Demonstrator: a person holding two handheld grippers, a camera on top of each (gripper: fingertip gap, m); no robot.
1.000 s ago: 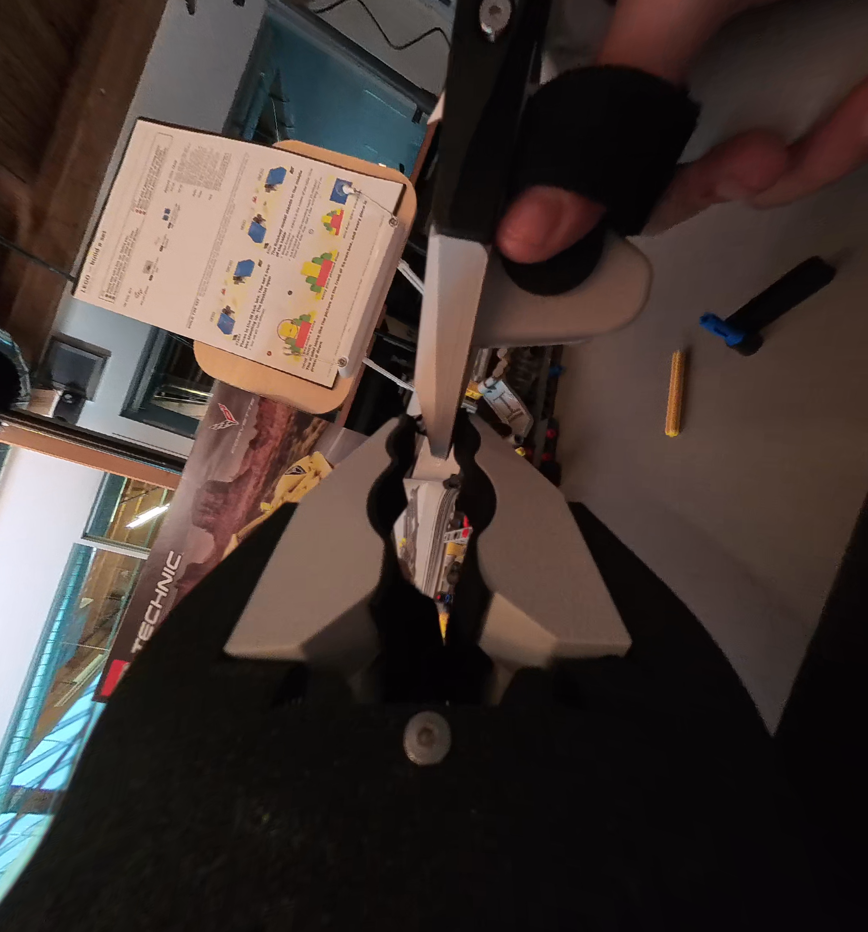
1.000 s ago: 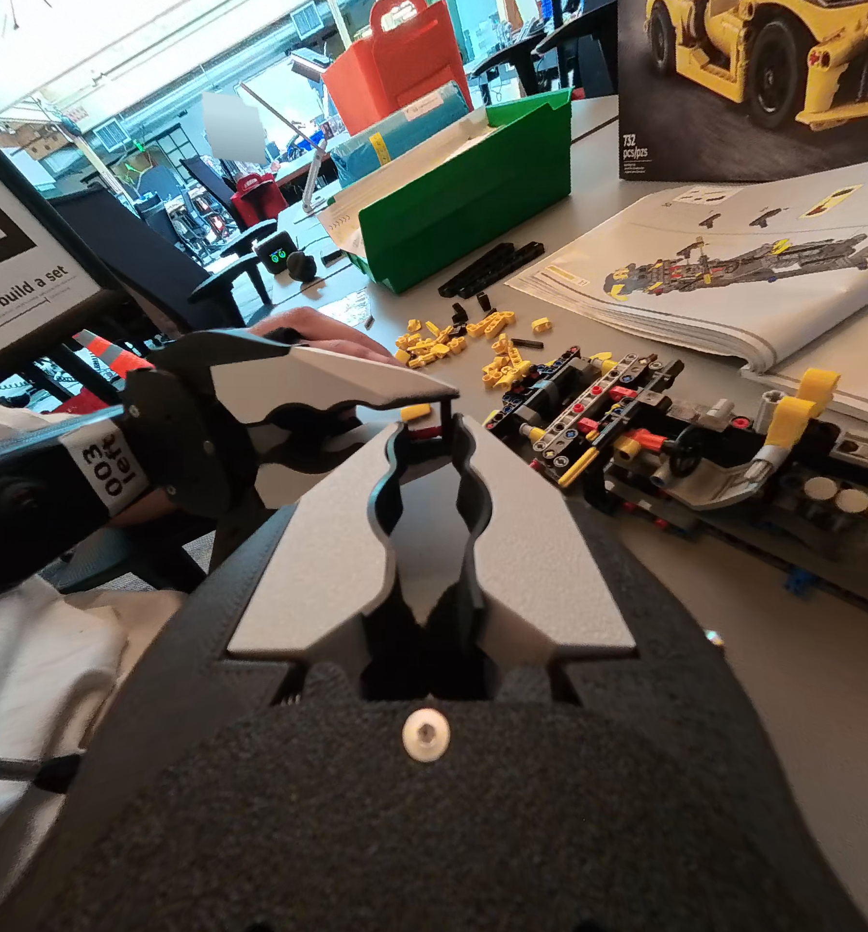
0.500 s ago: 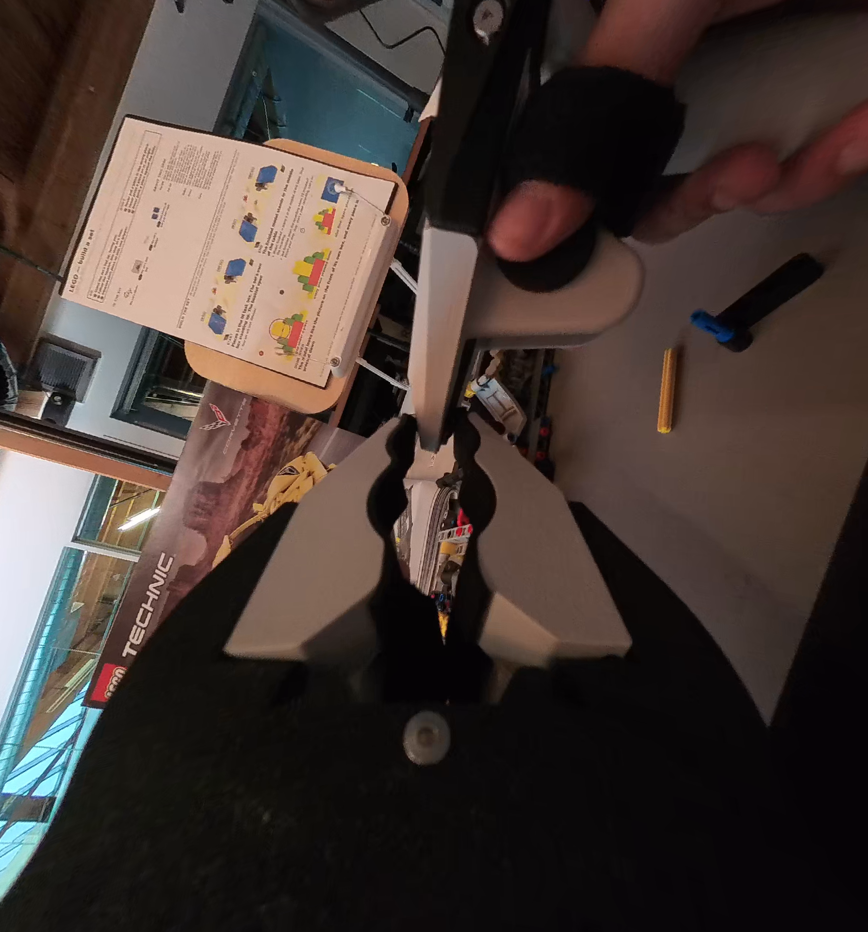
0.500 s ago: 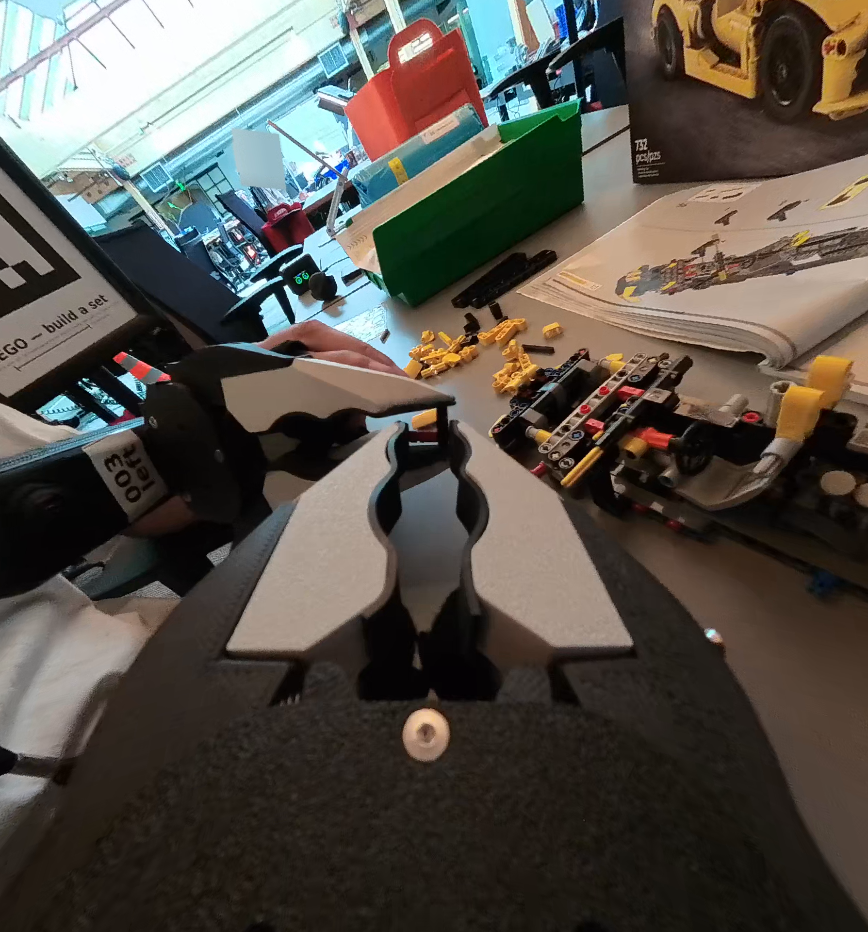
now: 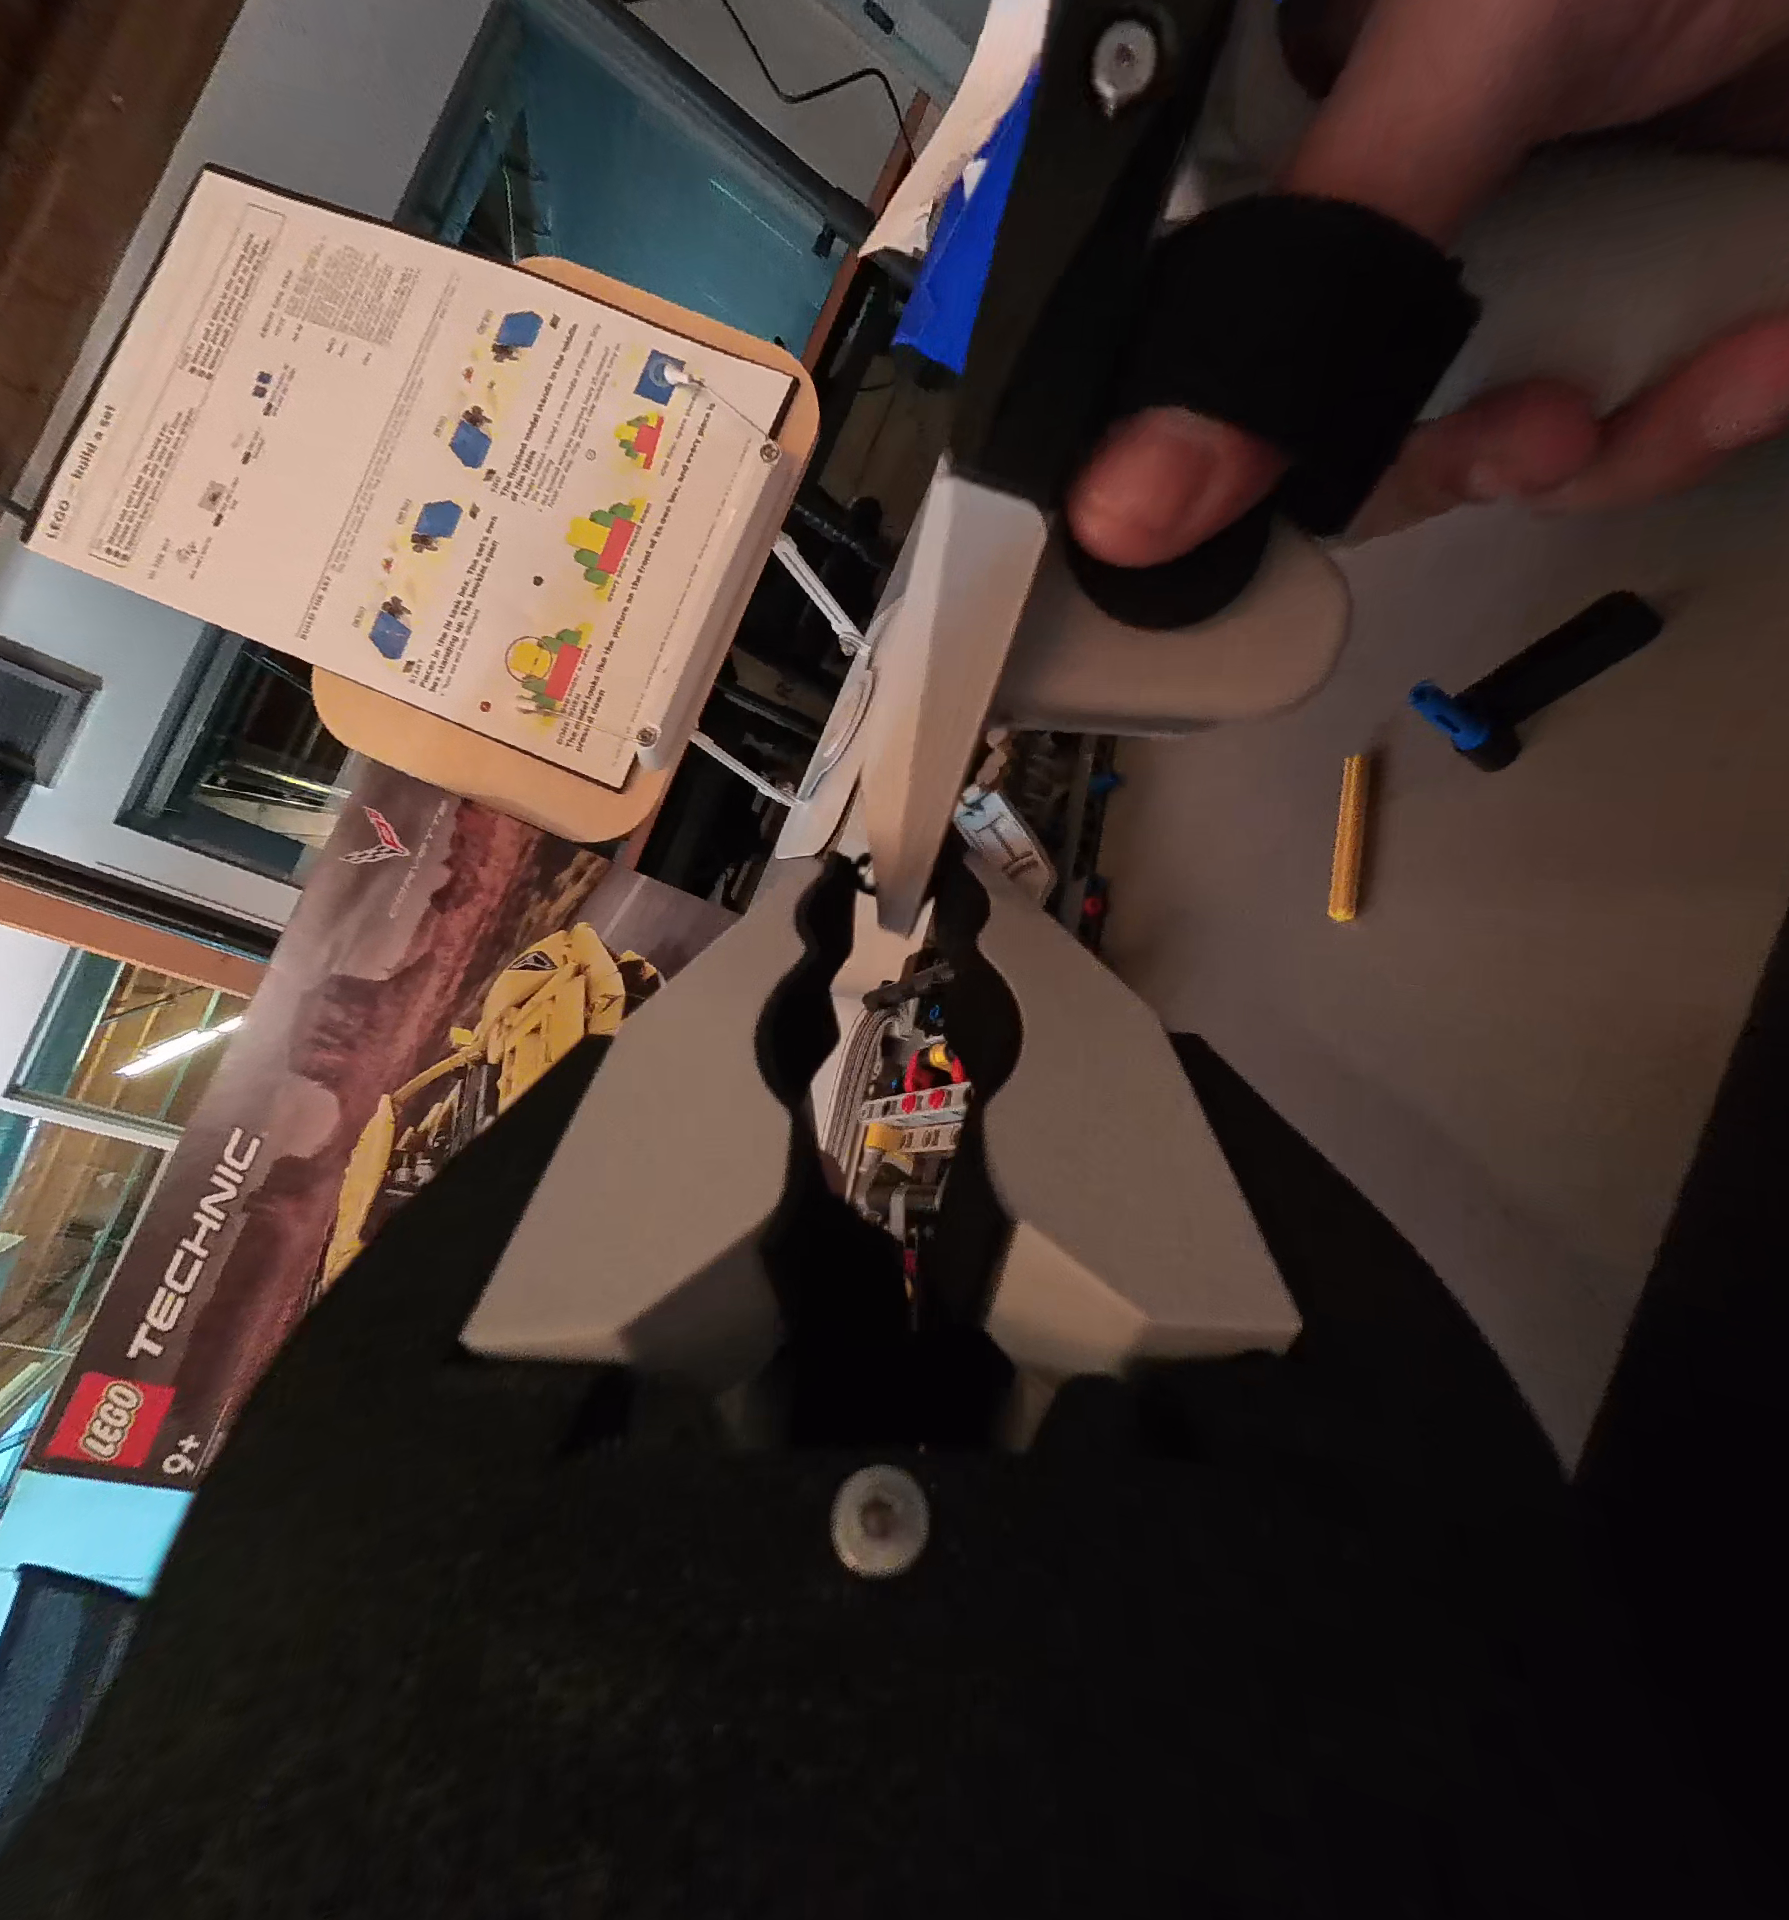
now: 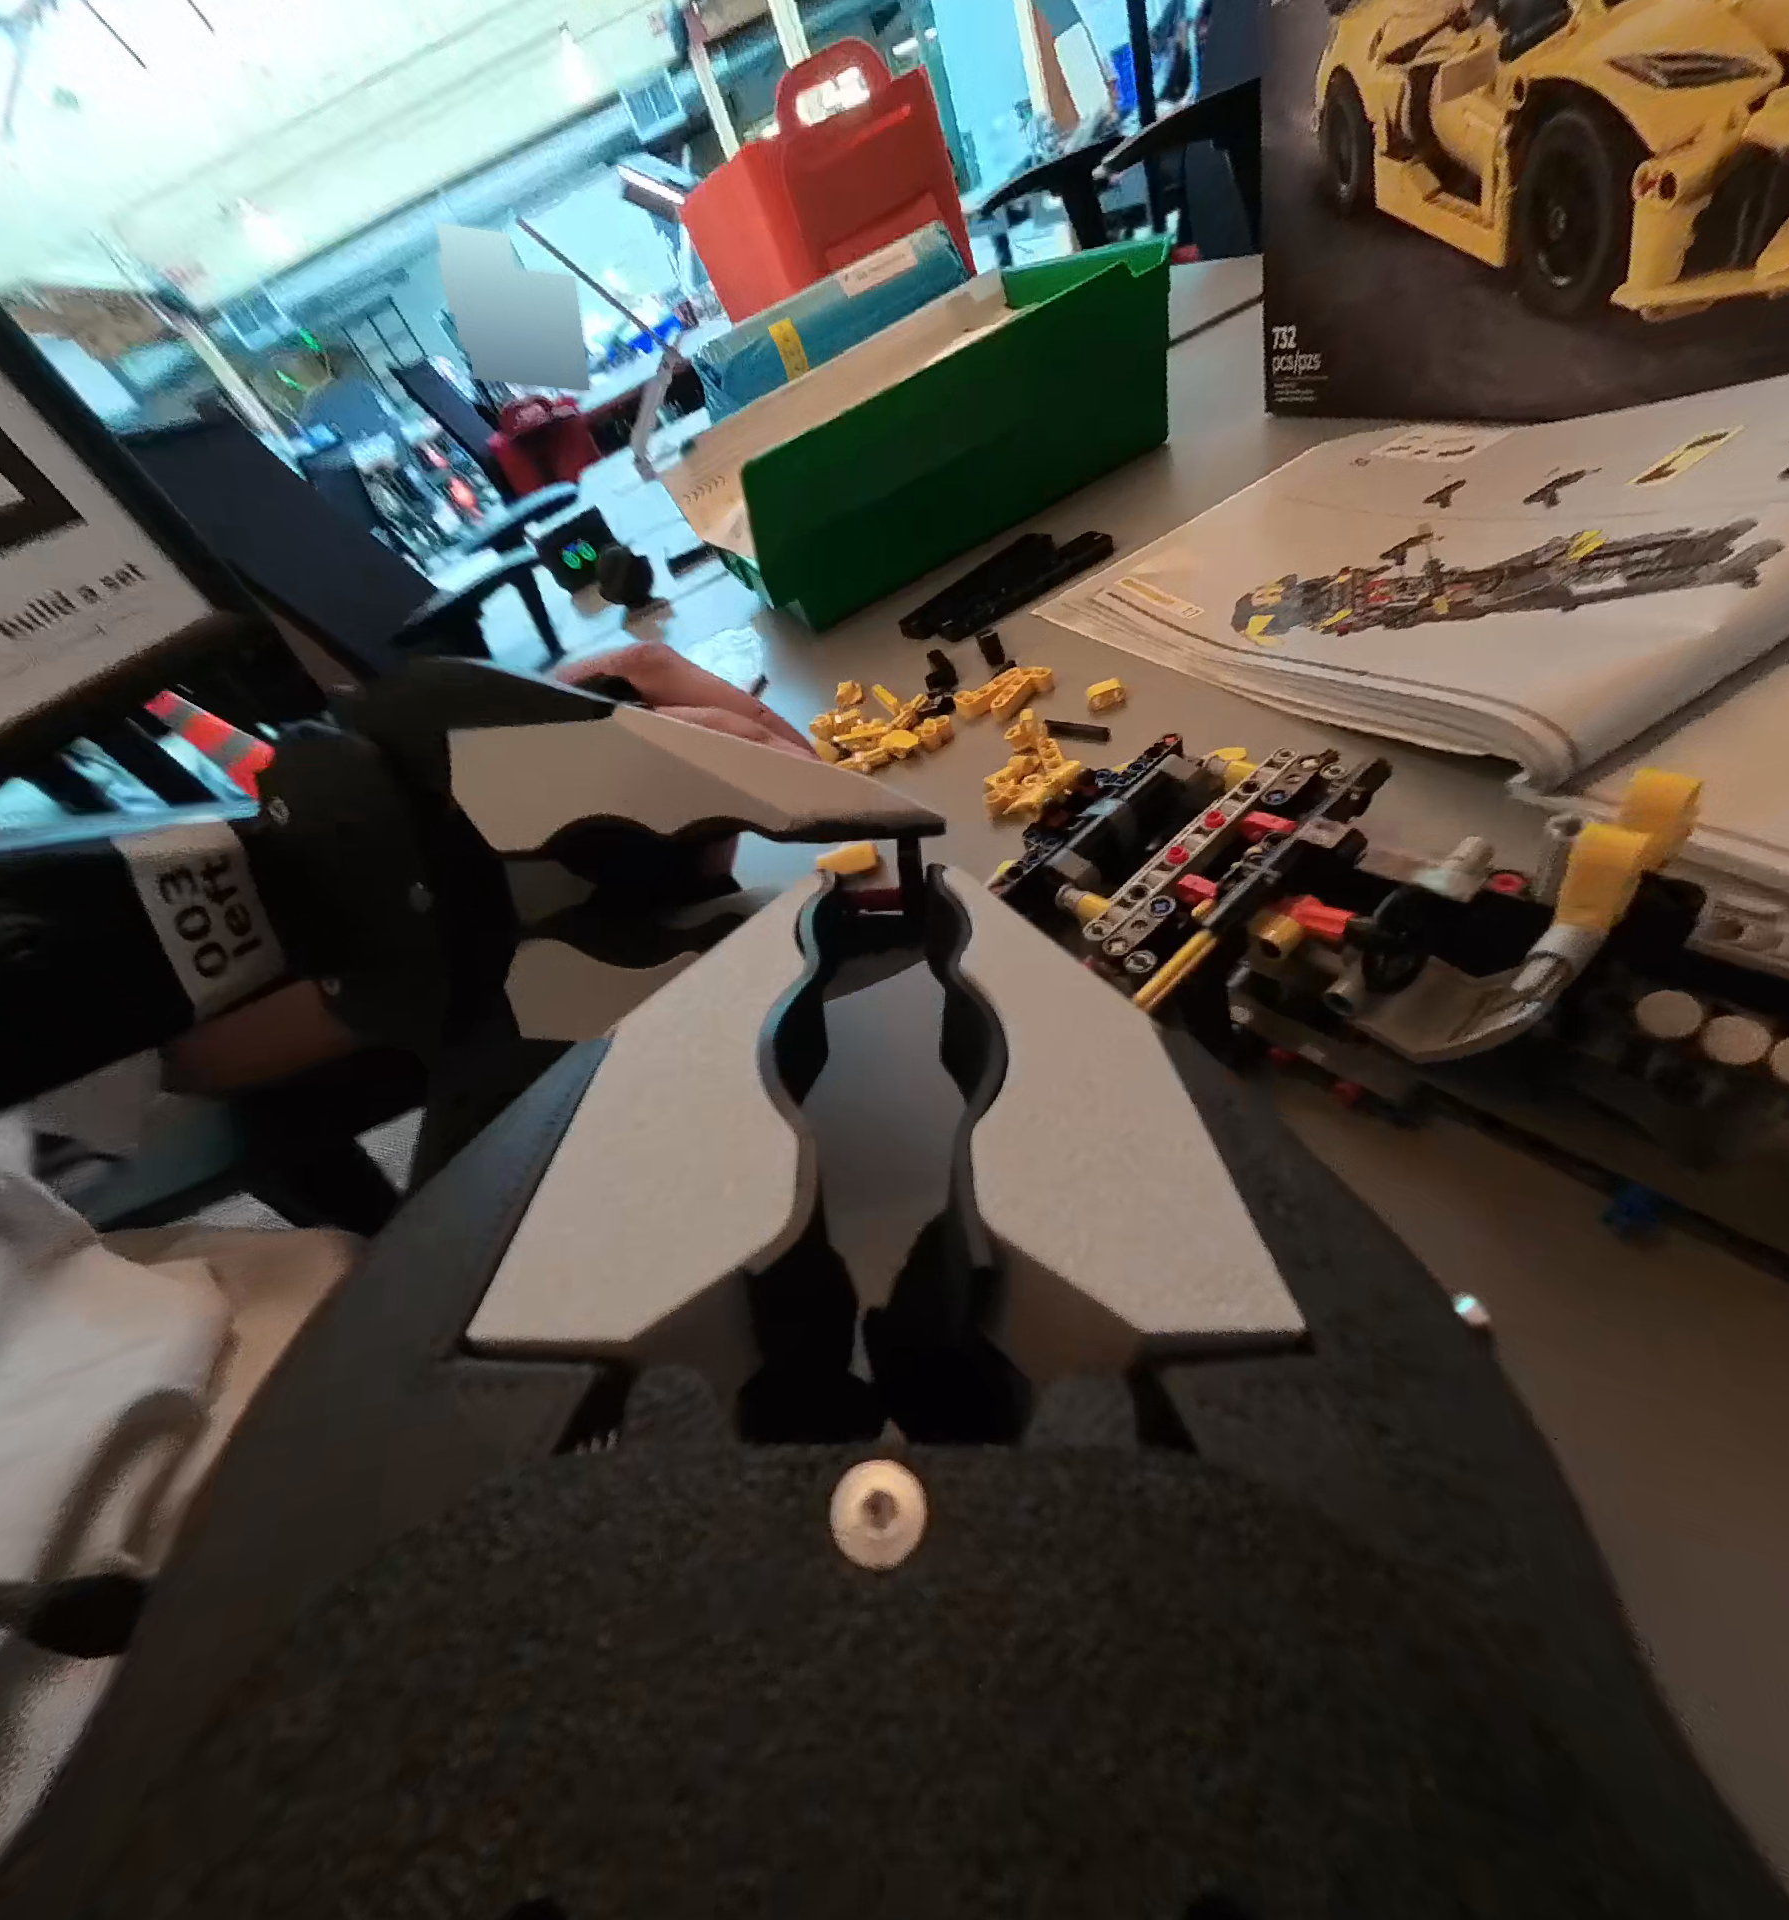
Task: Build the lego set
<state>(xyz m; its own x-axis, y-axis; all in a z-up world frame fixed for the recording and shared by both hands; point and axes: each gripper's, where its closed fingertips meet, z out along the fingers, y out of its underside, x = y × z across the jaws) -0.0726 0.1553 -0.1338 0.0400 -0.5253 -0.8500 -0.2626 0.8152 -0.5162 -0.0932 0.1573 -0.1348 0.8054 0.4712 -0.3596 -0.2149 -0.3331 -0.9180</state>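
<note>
Beside the half-built car model [image 6: 1316, 914] on the grey table [image 6: 1555, 1382], the two grippers meet tip to tip. The right gripper [image 6: 877, 896] has its fingers drawn close, with a small dark red piece [image 6: 869, 900] and a thin black pin [image 6: 909, 871] at its tips; whether it truly pinches them I cannot tell. The left gripper [image 6: 911, 831] comes in from the left of the model, and its upper finger lies over that pin. Seen from the left wrist, the left gripper [image 5: 885, 914] has a narrow gap at its tips, and a grey finger [image 5: 931, 727] of the other tool reaches into it; a firm grip is not clear.

Behind the model lie loose yellow pieces [image 6: 931, 717], a green bin [image 6: 963, 468], an open instruction booklet [image 6: 1492, 592] and the set's box [image 6: 1555, 197]. On the table in the left wrist view lie a yellow rod [image 5: 1349, 836] and a black piece with a blue end [image 5: 1539, 691].
</note>
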